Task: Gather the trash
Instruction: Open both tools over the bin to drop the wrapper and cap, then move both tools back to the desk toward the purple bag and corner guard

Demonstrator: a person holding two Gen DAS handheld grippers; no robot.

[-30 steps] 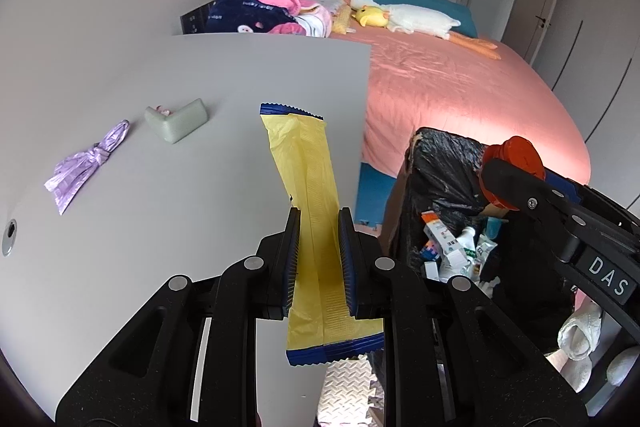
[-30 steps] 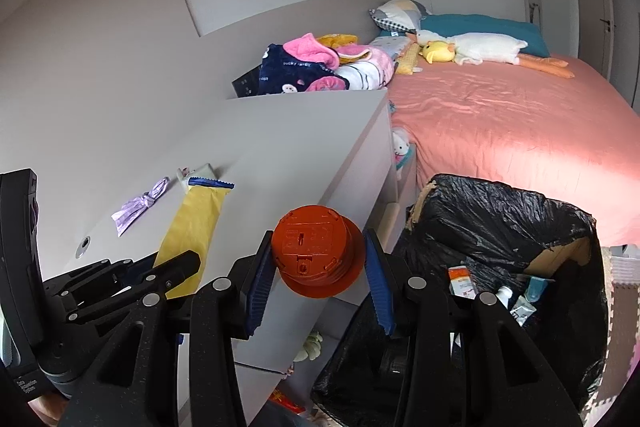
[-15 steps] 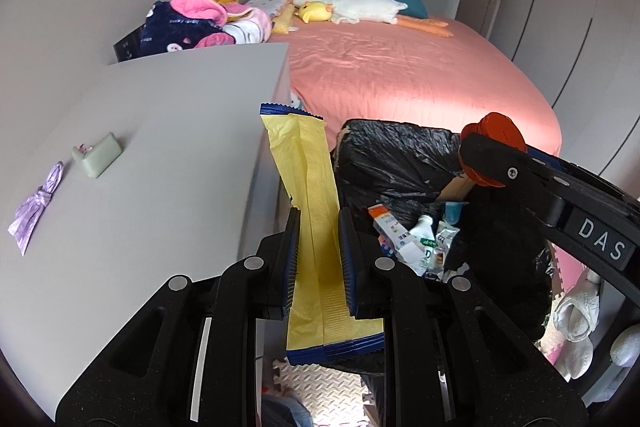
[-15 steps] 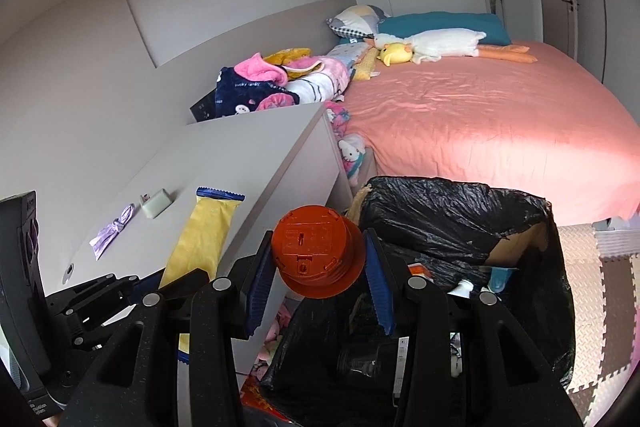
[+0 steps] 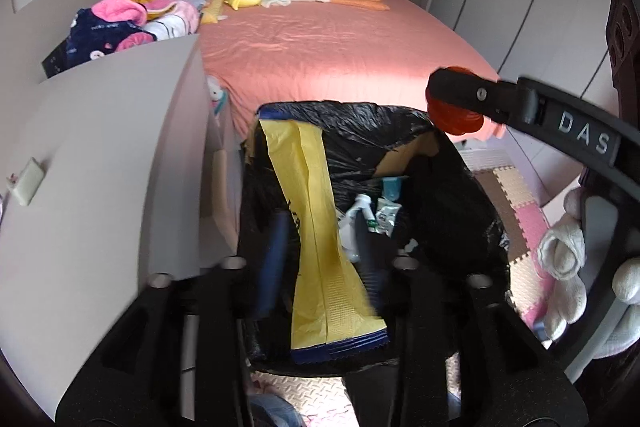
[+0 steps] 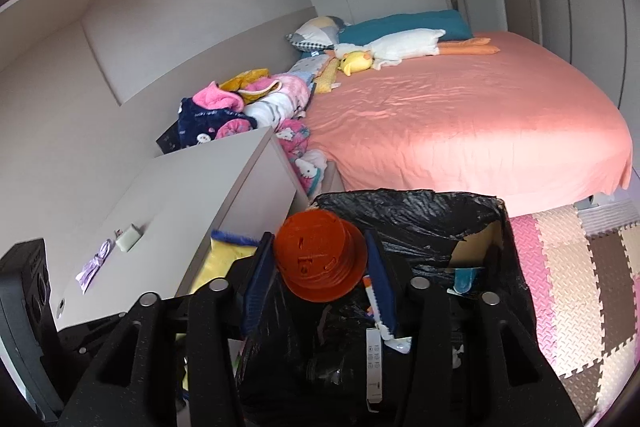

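A bin lined with a black bag (image 5: pixel 448 195) (image 6: pixel 404 223) stands beside the desk and holds several pieces of trash. My left gripper (image 5: pixel 320 259) is over the bin with its jaws spread apart; a yellow wrapper with blue ends (image 5: pixel 316 239) hangs loose between them. Its top end shows in the right wrist view (image 6: pixel 224 255). My right gripper (image 6: pixel 318 263) is shut on an orange-red cap (image 6: pixel 320 259) above the bin's near side. The cap also shows in the left wrist view (image 5: pixel 454 113).
A grey desk (image 5: pixel 100 155) (image 6: pixel 188 195) lies to the left, with a pale green block (image 5: pixel 26 181) and a purple bow (image 6: pixel 96 261) on it. A pink bed (image 5: pixel 328 59) is behind the bin. Foam floor mats (image 6: pixel 572 267) lie to the right.
Both grippers moved right, from beside the desk to over the bin. The left jaws opened and the yellow wrapper came loose and tilted. The right gripper kept hold of the cap.
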